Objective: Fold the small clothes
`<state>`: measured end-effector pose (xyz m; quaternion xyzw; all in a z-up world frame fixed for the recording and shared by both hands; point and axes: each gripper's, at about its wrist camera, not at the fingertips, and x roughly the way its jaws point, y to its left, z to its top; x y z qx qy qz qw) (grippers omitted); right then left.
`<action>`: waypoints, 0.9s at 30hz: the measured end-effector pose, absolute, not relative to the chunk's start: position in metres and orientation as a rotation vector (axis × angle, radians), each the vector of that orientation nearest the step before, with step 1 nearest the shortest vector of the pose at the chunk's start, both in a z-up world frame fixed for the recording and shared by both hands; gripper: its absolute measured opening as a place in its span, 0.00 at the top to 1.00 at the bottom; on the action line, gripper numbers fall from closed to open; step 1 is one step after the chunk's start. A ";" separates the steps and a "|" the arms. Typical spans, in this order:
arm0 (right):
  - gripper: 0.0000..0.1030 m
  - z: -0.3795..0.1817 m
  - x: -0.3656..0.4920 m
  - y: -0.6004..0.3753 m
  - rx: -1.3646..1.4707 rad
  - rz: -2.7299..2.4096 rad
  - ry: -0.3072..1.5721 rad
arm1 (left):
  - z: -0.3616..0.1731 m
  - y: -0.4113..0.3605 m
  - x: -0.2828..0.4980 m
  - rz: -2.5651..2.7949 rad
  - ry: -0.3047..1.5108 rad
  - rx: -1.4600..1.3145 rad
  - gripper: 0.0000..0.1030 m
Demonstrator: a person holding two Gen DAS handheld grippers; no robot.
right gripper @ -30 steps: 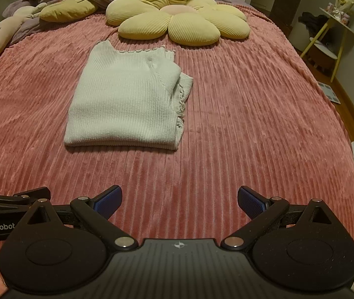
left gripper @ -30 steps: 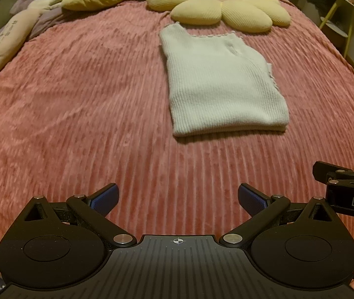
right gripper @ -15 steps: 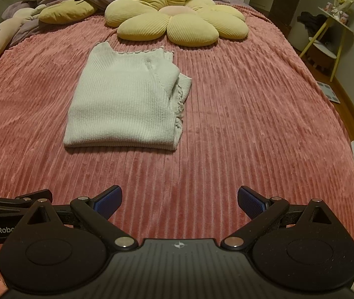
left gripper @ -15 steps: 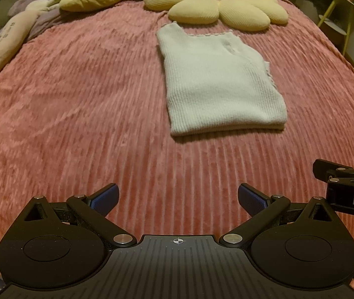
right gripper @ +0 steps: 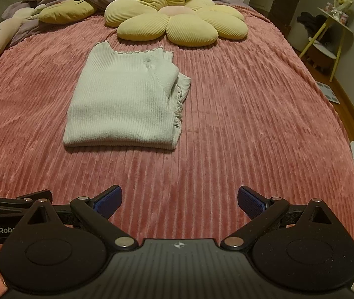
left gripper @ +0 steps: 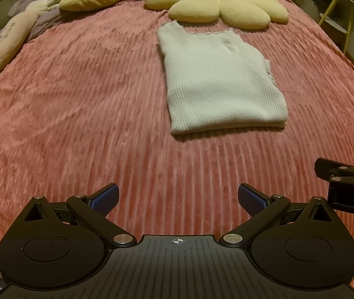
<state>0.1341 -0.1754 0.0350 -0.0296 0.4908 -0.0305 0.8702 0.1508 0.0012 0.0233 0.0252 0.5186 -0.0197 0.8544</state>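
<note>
The bed [right gripper: 239, 129] carries everything here, its pink ribbed blanket giving a broad, soft, flat surface that suits folding. At its head lies a yellow flower-shaped cushion [right gripper: 177, 22], pushed back so that the middle of the bed is free for the work.

Just in front of that cushion lies the white ribbed knit top [right gripper: 124, 102], the task's garment. It forms a neat rectangle: the doubled fold runs along the edge farthest from the cushion, and the frilled neckline faces the cushion. On the right side of the top a sleeve or side panel is tucked in, with its ruffled edges slightly bunched. It looks folded, or nearly so; one more fold could perhaps make it smaller.

The left tool [left gripper: 177, 199] and right tool [right gripper: 179, 199] both hover over bare blanket, well apart from the top on the side away from the cushion. Each has its blue-padded fingers spread wide and holds nothing.
</note>
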 end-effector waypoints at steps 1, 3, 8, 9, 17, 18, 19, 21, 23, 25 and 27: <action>0.04 0.035 0.134 -0.175 -0.060 -0.063 1.026 | 0.023 0.002 0.151 -0.040 1.091 0.052 0.00; 0.04 0.035 0.134 -0.175 -0.059 -0.062 1.026 | 0.024 0.002 0.151 -0.041 1.090 0.048 0.00; 0.04 0.036 0.133 -0.174 -0.067 -0.061 1.023 | 0.025 0.001 0.150 -0.032 1.078 0.060 0.00; 0.04 0.037 0.133 -0.174 -0.067 -0.060 1.022 | 0.025 0.001 0.150 -0.028 1.074 0.065 0.00; 0.04 0.038 0.132 -0.172 -0.072 -0.056 1.019 | 0.027 0.002 0.151 -0.036 1.048 0.050 0.00; 0.04 0.038 0.132 -0.172 -0.072 -0.056 1.019 | 0.027 0.003 0.151 -0.036 1.049 0.046 0.00; 0.04 0.038 0.132 -0.172 -0.072 -0.056 1.020 | 0.026 0.003 0.150 -0.036 1.051 0.044 0.00; 0.04 0.038 0.132 -0.172 -0.073 -0.058 1.019 | 0.025 0.003 0.150 -0.037 1.052 0.044 0.00; 0.04 0.038 0.132 -0.172 -0.072 -0.057 1.020 | 0.023 0.001 0.149 -0.035 1.057 0.057 0.00; 0.04 0.038 0.132 -0.172 -0.071 -0.057 1.020 | 0.021 -0.001 0.148 -0.036 1.063 0.072 0.00; 0.04 0.038 0.132 -0.172 -0.072 -0.057 1.021 | 0.020 -0.002 0.147 -0.045 1.067 0.081 0.00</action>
